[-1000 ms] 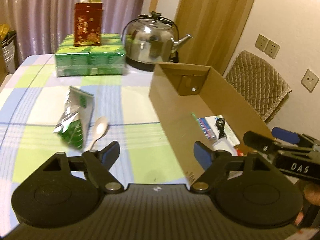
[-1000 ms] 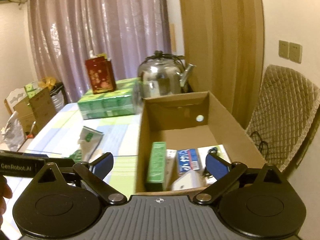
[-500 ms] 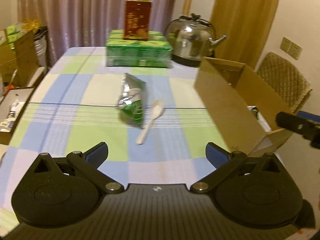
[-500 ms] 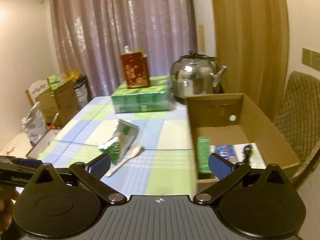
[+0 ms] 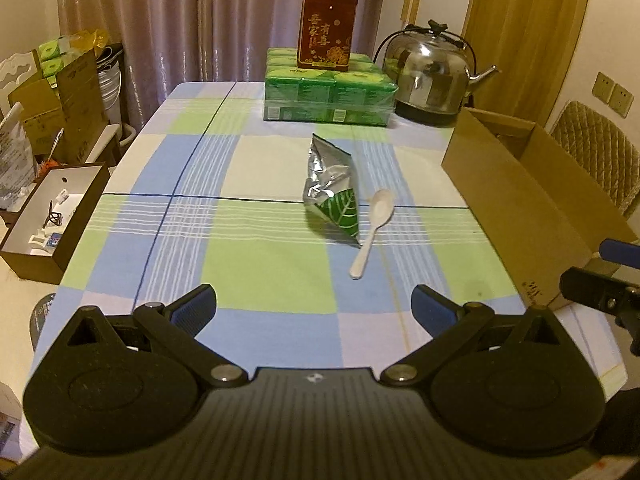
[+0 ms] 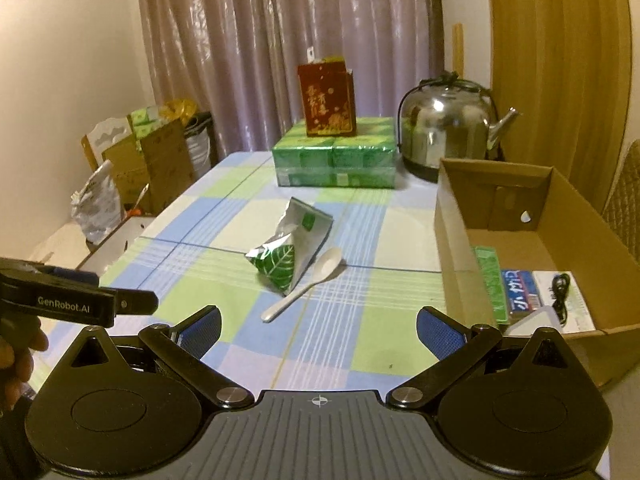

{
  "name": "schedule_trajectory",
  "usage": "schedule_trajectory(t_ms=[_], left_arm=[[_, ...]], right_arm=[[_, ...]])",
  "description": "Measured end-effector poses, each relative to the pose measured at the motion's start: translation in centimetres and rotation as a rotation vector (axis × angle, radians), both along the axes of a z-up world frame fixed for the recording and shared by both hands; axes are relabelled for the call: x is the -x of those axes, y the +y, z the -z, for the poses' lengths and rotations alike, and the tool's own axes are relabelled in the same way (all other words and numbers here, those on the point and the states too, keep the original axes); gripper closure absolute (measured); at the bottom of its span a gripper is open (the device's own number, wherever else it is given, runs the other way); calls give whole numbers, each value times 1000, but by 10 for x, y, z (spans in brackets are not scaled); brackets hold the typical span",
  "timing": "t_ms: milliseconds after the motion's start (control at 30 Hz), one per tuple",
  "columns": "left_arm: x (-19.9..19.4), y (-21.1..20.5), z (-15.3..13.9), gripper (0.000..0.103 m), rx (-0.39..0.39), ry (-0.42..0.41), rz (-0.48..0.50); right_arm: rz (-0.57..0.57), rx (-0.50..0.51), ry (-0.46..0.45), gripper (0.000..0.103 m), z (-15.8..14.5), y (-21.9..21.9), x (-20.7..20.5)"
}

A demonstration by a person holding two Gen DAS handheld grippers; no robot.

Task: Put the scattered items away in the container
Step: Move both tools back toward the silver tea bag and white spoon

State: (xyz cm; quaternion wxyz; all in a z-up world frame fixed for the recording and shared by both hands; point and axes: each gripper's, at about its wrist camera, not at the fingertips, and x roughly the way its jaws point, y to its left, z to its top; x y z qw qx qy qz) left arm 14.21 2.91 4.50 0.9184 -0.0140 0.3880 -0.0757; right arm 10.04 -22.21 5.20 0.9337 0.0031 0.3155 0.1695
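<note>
A silver-and-green foil pouch (image 5: 334, 192) (image 6: 292, 250) lies in the middle of the checked tablecloth, and a white plastic spoon (image 5: 372, 230) (image 6: 306, 284) rests against its right side. The open cardboard box (image 5: 520, 196) (image 6: 452, 240) stands at the table's right edge; a green pack (image 6: 490, 280), a blue packet (image 6: 520, 290) and a black cable (image 6: 560, 292) lie inside it. My left gripper (image 5: 314, 306) hangs open over the near part of the table, short of the spoon. My right gripper (image 6: 318, 328) is open too, empty, near the box's left wall.
At the far end a red carton (image 5: 328, 30) stands on a wrapped block of green packs (image 5: 328, 96), with a steel kettle (image 5: 430, 76) beside it. A chair (image 5: 596, 148) stands behind the box. Left of the table are a small open box (image 5: 52, 216) and cartons (image 5: 60, 104).
Both views have swung left, from the cardboard box to the pouch and spoon. My left gripper's jaws have spread wider. The right gripper has stayed open.
</note>
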Motion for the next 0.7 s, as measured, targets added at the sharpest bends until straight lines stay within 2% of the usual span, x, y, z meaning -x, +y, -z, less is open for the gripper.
schedule_trajectory(t_ms=[367, 567, 700], left_arm=[[-52, -1, 16, 1, -16, 42, 83], [-95, -1, 31, 1, -52, 63, 124], [-128, -2, 42, 1, -40, 76, 150]], right_arm=[[11, -2, 79, 2, 36, 9, -56], [37, -24, 120, 2, 60, 11, -101], [46, -26, 134, 3, 73, 12, -128]])
